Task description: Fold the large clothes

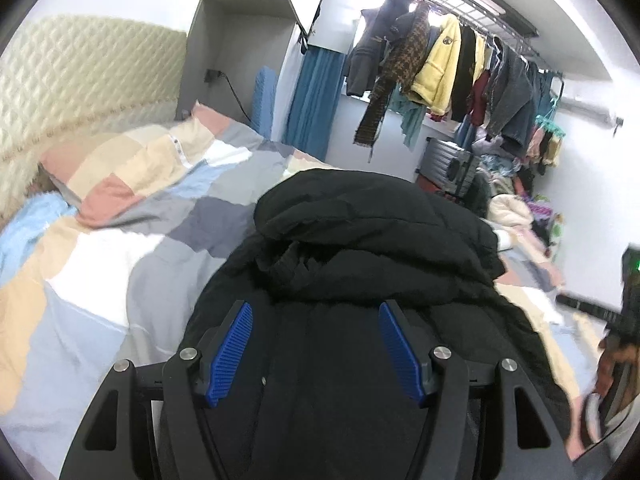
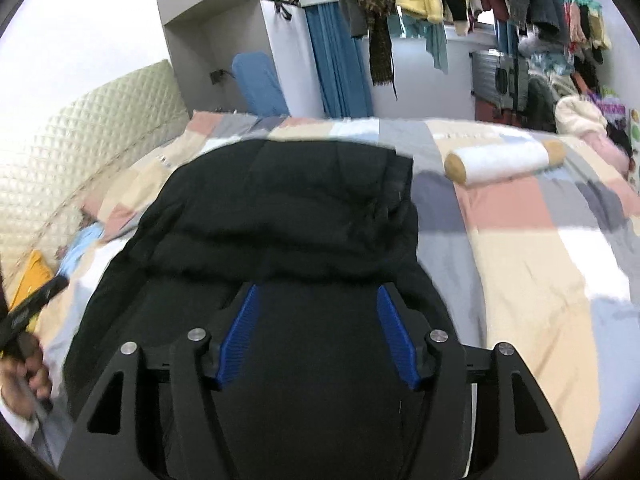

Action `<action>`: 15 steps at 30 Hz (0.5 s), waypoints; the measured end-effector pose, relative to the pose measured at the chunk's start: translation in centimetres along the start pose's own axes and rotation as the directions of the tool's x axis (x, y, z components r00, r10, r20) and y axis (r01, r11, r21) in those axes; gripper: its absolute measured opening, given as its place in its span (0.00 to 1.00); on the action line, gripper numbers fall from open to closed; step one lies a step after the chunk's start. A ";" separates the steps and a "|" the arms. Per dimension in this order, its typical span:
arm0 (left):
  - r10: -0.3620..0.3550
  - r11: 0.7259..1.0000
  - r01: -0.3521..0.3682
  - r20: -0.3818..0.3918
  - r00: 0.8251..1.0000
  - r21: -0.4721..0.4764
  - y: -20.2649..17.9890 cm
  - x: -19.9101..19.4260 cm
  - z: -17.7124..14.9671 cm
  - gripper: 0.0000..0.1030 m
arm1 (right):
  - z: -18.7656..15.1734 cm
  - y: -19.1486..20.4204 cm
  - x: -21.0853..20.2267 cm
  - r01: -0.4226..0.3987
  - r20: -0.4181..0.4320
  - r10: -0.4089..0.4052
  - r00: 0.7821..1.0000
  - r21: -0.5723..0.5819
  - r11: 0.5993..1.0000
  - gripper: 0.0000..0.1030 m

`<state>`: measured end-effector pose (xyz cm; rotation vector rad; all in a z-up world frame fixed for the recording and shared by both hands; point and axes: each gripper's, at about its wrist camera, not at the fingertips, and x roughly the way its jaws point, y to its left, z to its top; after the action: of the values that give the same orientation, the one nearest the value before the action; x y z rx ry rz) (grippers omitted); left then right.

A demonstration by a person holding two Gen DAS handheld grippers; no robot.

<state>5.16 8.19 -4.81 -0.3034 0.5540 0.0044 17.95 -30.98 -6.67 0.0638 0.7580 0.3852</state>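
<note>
A large black padded jacket (image 1: 372, 240) lies folded in a thick bundle on the patchwork bed cover (image 1: 100, 280). My left gripper (image 1: 316, 308) is open above its near part, with blue pads (image 1: 232, 352) spread wide and nothing between them. In the right wrist view the same jacket (image 2: 288, 208) lies ahead, and my right gripper (image 2: 318, 290) is open over its near edge, empty. The other gripper's handle and hand show at each view's edge.
A quilted headboard (image 1: 60, 80) is at the left. A white roll pillow (image 2: 504, 162) lies on the bed right of the jacket. A rack of hanging clothes (image 1: 460, 64), a grey suitcase (image 1: 452, 164) and piled garments stand beyond the bed.
</note>
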 end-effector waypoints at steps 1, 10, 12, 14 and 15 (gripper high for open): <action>-0.012 1.000 0.012 -0.010 1.000 -0.009 0.4 -0.3 0.0 0.63 | -0.7 -0.3 -0.4 -0.004 -0.024 0.005 1.000 0.012 1.000 0.64; -0.075 0.980 0.030 -0.220 0.973 -0.199 6.3 -0.6 -1.0 0.63 | -5.2 -8.0 -2.2 0.011 -0.160 0.047 0.986 0.342 0.940 0.74; -0.081 0.974 0.019 -0.270 0.959 -0.224 7.4 -0.5 -1.5 0.63 | -6.2 -10.0 -1.5 0.032 -0.196 0.061 0.979 0.438 0.898 0.75; -0.086 0.966 0.001 -0.321 0.943 -0.258 8.6 -0.2 -2.2 0.63 | -7.5 -11.8 -0.5 0.055 -0.241 0.087 0.967 0.524 0.850 0.77; -0.100 0.956 -0.009 -0.350 0.931 -0.295 9.4 0.1 -2.6 0.63 | -8.4 -12.8 0.2 0.069 -0.267 0.106 0.958 0.572 0.817 0.78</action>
<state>3.09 16.47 -9.63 -0.6141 0.9172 -0.0157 16.44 -43.48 -15.43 0.6037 1.1491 0.1685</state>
